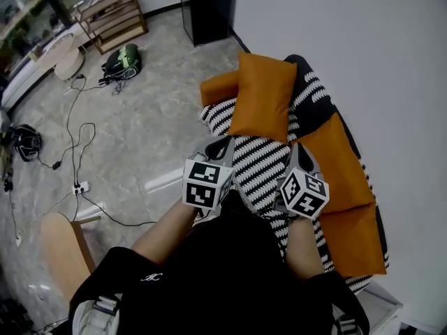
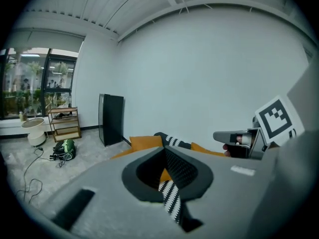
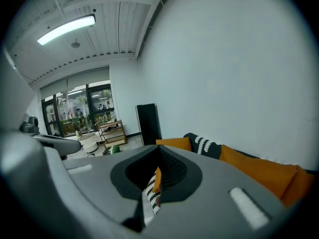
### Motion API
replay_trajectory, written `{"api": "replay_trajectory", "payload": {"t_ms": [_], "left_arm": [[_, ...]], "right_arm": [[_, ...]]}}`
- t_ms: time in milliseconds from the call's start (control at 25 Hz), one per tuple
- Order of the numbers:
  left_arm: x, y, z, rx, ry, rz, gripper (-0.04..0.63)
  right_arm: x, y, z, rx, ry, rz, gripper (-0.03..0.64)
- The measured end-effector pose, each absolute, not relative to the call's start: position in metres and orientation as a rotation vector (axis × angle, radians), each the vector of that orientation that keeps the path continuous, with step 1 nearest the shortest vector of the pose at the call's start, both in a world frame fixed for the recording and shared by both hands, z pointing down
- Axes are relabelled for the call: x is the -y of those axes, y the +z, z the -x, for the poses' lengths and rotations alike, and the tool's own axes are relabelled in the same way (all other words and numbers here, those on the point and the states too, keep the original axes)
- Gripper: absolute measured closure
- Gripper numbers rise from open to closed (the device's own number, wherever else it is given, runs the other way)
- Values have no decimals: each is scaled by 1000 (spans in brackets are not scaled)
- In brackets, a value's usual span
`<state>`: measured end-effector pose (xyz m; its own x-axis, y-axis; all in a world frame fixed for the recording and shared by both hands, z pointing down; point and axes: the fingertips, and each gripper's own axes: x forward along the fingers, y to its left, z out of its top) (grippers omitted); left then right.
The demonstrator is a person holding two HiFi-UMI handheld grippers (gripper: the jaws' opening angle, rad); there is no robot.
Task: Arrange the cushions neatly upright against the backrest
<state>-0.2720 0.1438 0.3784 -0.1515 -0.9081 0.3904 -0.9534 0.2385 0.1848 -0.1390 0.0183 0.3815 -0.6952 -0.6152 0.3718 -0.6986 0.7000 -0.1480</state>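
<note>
On the orange sofa (image 1: 348, 187) a black-and-white striped cushion (image 1: 260, 165) lies in front of me. My left gripper (image 1: 221, 147) is shut on its near left edge, and striped fabric (image 2: 172, 199) shows pinched between the jaws of the left gripper (image 2: 165, 152). My right gripper (image 1: 297, 152) is shut on the near right edge, with striped fabric (image 3: 149, 195) caught in the right gripper (image 3: 159, 154). An orange cushion (image 1: 262, 98) rests on the striped cushion's far end. A second striped cushion (image 1: 313, 88) leans on the backrest behind it.
A white wall runs along the sofa's right side. On the floor to the left are a black cabinet (image 1: 207, 7), a wooden shelf (image 1: 112, 18), a green bag (image 1: 124, 60), loose cables (image 1: 78, 145), a power strip (image 1: 81, 185) and a wooden stool (image 1: 61, 248).
</note>
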Motion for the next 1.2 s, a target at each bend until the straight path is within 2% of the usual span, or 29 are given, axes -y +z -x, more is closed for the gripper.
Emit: {"api": "replay_trajectory", "payload": {"t_ms": [240, 680, 1200], "left_arm": [[-102, 391, 314, 2086, 219, -1703, 586], [74, 392, 361, 1991, 359, -1807, 586], [205, 435, 375, 1824, 620, -1932, 586]], "right_arm": [[24, 400, 183, 2616, 445, -1034, 609], [175, 437, 225, 2520, 504, -1069, 609], [253, 506, 215, 2368, 722, -1146, 607]]}}
